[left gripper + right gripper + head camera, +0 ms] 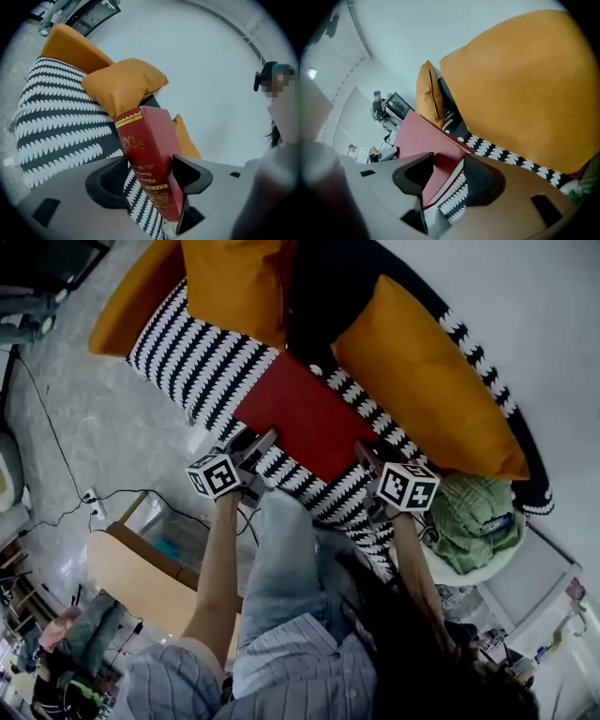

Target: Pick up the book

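Head view: the striped sofa (pixel 202 362) fills the upper half, with an orange cushion (pixel 422 371) at upper right. The red book (pixel 305 413) is mid-frame over the seat, caught between both my tools. The left gripper (pixel 260 446) pinches its spine end, and the right gripper (pixel 367 456) clamps the opposite edge near a corner. My worry is that the shallow right bite slips, so the book swings from the left jaws or its cover splays open.
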